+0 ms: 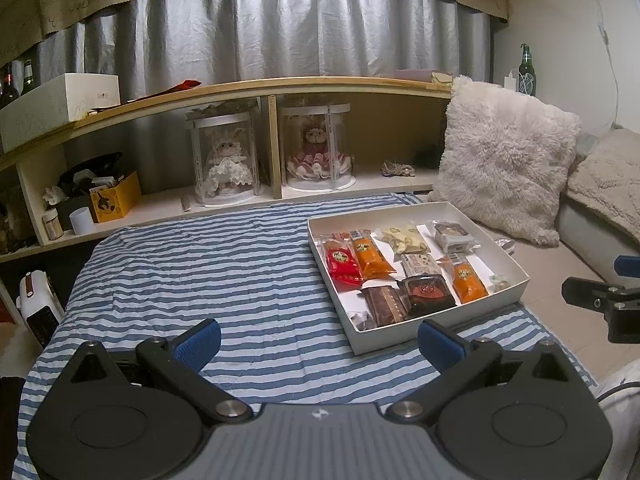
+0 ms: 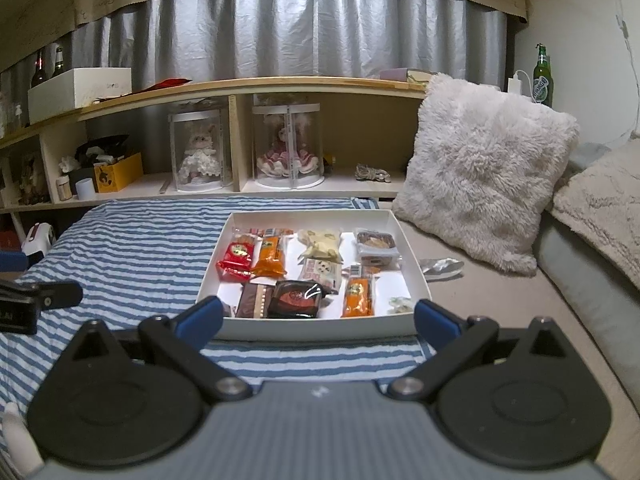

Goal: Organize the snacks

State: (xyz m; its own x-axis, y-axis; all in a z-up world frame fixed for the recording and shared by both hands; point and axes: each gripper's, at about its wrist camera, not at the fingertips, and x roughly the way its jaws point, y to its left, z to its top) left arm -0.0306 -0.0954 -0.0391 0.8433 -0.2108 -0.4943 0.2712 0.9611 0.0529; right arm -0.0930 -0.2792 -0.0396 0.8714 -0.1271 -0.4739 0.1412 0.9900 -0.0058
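Hovering spread-fingered, both grippers (image 1: 319, 346) (image 2: 319, 322) face snack box (image 2: 416, 268).

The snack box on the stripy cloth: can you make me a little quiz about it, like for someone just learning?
1. True or false: the white snack box holds two orange packets.
2. Which gripper is nearer the box? A) left gripper B) right gripper
3. Fill in: the red packet lies beside an ______ packet.

Key: 1 true: one orange packet lies next to the red one, another nearer the box's right side. 2 B: the right gripper's open fingers frame the near wall of the box, while the left gripper hangs open over the striped cloth. 3 orange.
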